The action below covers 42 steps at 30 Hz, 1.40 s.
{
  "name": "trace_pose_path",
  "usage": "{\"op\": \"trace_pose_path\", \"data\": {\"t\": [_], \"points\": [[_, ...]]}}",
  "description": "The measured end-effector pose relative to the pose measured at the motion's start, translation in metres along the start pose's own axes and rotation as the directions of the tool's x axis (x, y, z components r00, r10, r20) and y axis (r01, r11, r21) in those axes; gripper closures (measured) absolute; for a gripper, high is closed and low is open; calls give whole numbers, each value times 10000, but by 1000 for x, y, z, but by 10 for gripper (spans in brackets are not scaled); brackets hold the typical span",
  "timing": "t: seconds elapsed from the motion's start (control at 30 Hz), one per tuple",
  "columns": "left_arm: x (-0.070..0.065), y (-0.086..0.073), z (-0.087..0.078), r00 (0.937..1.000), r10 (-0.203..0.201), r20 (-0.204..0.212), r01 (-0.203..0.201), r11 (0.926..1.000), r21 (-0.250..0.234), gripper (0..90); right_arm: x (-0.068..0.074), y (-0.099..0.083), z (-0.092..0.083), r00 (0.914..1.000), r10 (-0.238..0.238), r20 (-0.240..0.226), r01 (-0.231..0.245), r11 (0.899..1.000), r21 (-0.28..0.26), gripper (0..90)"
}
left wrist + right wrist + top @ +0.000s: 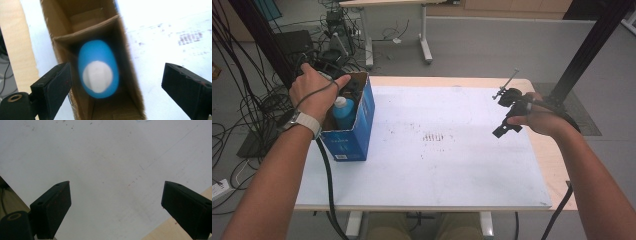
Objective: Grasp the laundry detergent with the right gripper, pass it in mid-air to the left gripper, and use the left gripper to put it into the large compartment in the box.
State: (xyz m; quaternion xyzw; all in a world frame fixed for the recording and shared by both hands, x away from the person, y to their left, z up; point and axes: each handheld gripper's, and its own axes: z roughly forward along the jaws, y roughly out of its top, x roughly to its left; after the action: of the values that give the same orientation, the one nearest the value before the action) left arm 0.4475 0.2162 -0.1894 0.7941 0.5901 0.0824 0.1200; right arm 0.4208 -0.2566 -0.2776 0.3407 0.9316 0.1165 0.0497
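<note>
A blue cardboard box (357,132) stands at the left edge of the white mat (447,160). Upright in it is a blue bottle with a white cap (343,111). The person's left hand (314,92) holds my left gripper (353,91) above the box. In the left gripper view I look straight down on the bottle (98,72) in one compartment of the box (57,22); my left gripper (117,75) is open, its jaws wide on either side and clear of the bottle. My right gripper (503,112) hovers open over the mat's right side, and nothing sits within my right gripper (116,195) in its own view.
The mat (107,157) covers most of a wooden table (557,165). Tangled cables (242,100) lie on the floor at left. A black frame post (592,40) rises at the right, and another table's legs (424,45) stand behind.
</note>
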Motion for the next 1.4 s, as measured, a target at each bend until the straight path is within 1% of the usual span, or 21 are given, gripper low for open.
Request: {"op": "trace_pose_path", "data": {"t": [0.1,0.17,0.3,0.4,0.53,0.63,0.67,0.7,0.73,0.77,0.83,0.87,0.9,0.97,1.0,1.07,1.1,1.2,1.33,1.37,1.4], "points": [[-8,3,-11,9980,518,369,-518,9987,1,83,0,0,-1,10000,-54,28,54,10000,-40,87],[-15,5,-20,9952,951,214,-946,9952,-244,92,1,0,-2,10000,-8,40,8,10000,-39,85],[-29,8,-33,9860,1643,285,-1629,9855,-468,91,2,-1,-2,10000,-20,8,20,10000,-39,81],[-42,10,-43,9700,2395,420,-2368,9697,-605,91,3,-1,-2,10000,-54,-17,54,10000,-57,81],[-58,14,-50,9460,3171,674,-3136,9478,-582,87,5,-1,-3,9999,-159,-38,159,9998,-90,81],[-67,16,-52,9299,3597,770,-3558,9327,-599,82,6,-1,-5,9999,-156,-42,155,9998,-145,78],[-71,17,-52,9197,3824,891,-3791,9239,-525,82,7,-1,-6,9999,-157,-52,156,9997,-167,78],[-74,18,-52,9069,4097,985,-4073,9122,-441,82,7,-1,-7,9998,-178,-75,177,9997,-160,78],[-76,19,-52,8974,4273,1101,-4251,9041,-446,83,8,0,-7,9997,-223,-83,222,9996,-155,78],[-78,20,-52,8931,4349,1155,-4325,9005,-457,82,9,0,-8,9996,-264,-96,263,9996,-142,78],[-81,21,-51,8783,4614,1252,-4595,8870,-460,74,10,0,-9,9995,-301,-104,299,9994,-160,77],[-82,21,-50,8740,4680,1310,-4664,8834,-444,70,10,0,-9,9995,-320,-82,319,9993,-194,76],[-84,21,-49,8665,4804,1356,-4794,8766,-416,59,11,0,-10,9995,-302,-112,300,9994,-191,76],[-87,21,-46,8461,5135,1427,-5120,8575,-500,49,11,0,-11,9995,-298,-84,296,9994,-172,76],[-89,21,-44,8400,5214,1500,-5200,8526,-516,50,11,0,-11,9995,-294,-84,293,9994,-172,76],[-93,21,-41,8212,5457,1669,-5459,8364,-490,50,11,-1,-12,9995,-292,-73,291,9995,-146,76],[-94,21,-40,8144,5547,1703,-5546,8304,-522,50,11,-1,-12,9995,-294,-66,293,9994,-162,76],[-102,21,-37,7816,5953,1862,-5944,8014,-669,50,11,-1,-13,9995,-298,-41,298,9994,-184,76],[-115,19,-31,7294,6527,2049,-6534,7534,-739,53,12,-2,-12,9996,-275,-80,273,9994,-232,76],[-118,19,-29,7186,6633,2089,-6641,7437,-770,53,13,-2,-11,9996,-244,-103,241,9995,-226,76],[-122,18,-27,7038,6772,2146,-6780,7305,-817,53,13,-3,-10,9995,-274,-123,271,9994,-218,76]]}}
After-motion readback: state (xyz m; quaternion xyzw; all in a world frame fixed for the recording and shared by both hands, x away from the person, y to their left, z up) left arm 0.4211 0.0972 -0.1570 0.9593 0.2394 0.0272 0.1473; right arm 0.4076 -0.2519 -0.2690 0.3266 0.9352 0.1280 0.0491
